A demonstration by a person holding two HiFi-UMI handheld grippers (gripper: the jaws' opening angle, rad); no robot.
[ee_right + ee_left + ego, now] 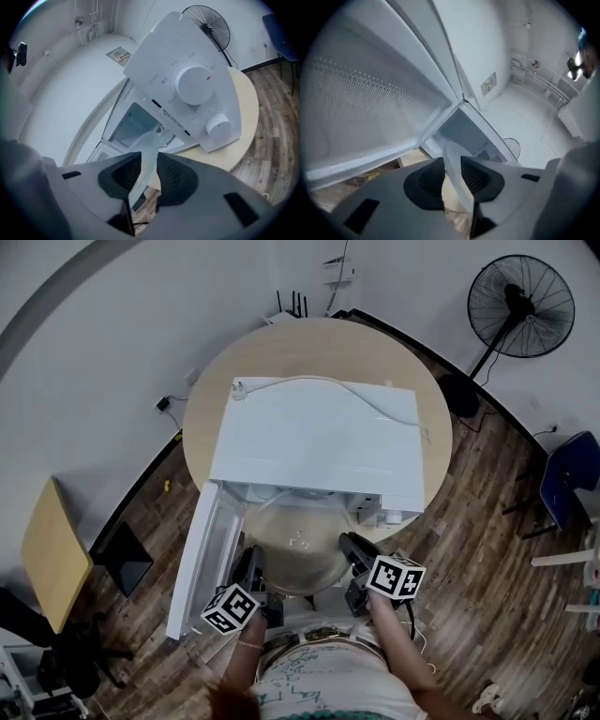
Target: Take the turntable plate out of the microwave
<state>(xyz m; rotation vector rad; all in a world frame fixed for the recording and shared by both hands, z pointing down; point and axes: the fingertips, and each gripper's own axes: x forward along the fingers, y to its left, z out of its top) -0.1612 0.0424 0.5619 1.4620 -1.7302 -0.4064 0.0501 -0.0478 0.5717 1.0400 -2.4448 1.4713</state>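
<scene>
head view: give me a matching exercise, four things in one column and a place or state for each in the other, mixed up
1. turntable plate
2. microwave door
3. pedestal fan
4. round table

a. standing on the wooden floor
b. swung open
c. under the microwave
d. clamped at its rim by the left gripper and right gripper

Pairs: 1-d, 2-b, 3-a, 4-c
</scene>
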